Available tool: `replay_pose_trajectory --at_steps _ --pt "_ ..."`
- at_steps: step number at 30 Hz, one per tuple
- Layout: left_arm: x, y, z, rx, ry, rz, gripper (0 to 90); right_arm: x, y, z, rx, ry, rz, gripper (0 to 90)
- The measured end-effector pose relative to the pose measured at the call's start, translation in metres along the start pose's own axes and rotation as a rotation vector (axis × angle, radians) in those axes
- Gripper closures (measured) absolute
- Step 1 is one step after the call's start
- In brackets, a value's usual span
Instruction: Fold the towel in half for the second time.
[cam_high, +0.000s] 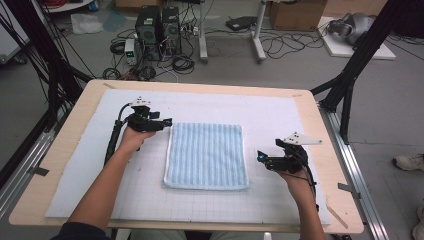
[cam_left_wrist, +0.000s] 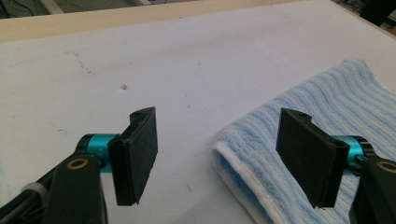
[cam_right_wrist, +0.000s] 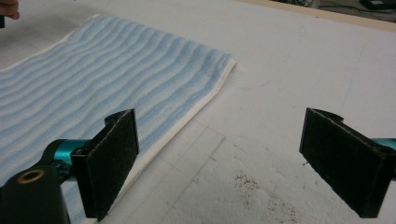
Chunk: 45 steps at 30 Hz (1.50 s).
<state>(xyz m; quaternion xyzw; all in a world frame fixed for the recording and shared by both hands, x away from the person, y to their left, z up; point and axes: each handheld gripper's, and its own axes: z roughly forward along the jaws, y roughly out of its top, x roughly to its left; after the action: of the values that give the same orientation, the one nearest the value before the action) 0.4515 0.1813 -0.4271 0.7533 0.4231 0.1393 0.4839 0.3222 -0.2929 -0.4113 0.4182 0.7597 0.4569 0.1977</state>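
Writing is seen nowhere. One folded blue towel (cam_high: 206, 155) is counted on the counter (cam_high: 75, 120). Left claw (cam_high: 169, 121) and right claw (cam_high: 260, 156) are held apart, nothing gripped.

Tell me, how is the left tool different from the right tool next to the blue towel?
The left tool sits at the towel's far left corner; the right tool waits beside its right edge. In the left gripper view, the corner lies between the pads; the right tool's pads straddle bare mat. Both are open and hold nothing.
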Motion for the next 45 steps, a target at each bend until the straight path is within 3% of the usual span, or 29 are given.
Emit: replay_pose_trajectory --at_steps 10,13,14,18,21,24,26,37,45 --pt "-0.003 -0.009 0.027 0.098 0.001 0.035 37.2 -0.001 -0.001 0.001 0.005 0.004 0.006 11.1" --pt "-0.006 -0.012 0.031 0.131 0.012 0.065 40.8 -0.001 -0.002 0.001 0.01 0.005 0.008 11.1" --pt "-0.007 -0.012 0.031 0.136 0.019 0.092 41.4 -0.001 -0.002 0.002 0.012 0.005 0.007 11.1" --pt "-0.01 -0.011 0.03 0.145 0.034 0.133 52.9 0.0 -0.002 0.002 0.015 0.007 0.011 11.1" --pt "-0.012 -0.012 0.03 0.142 -0.009 0.153 66.5 0.0 -0.002 0.002 0.017 0.006 0.008 11.1" --pt "-0.012 -0.013 0.031 0.139 -0.04 0.145 80.1 0.001 -0.003 0.003 0.021 0.006 0.007 11.1" --pt "-0.012 -0.014 0.031 0.137 -0.043 0.14 82.5 0.002 -0.003 0.005 0.025 0.01 0.0 11.1" --pt "-0.01 -0.014 0.031 0.133 -0.058 0.121 83.9 0.005 0.007 0.016 0.036 0.02 0.02 11.1" --pt "-0.009 -0.014 0.031 0.132 -0.059 0.117 84.1 0.002 0.037 0.049 0.096 0.039 -0.002 11.2"
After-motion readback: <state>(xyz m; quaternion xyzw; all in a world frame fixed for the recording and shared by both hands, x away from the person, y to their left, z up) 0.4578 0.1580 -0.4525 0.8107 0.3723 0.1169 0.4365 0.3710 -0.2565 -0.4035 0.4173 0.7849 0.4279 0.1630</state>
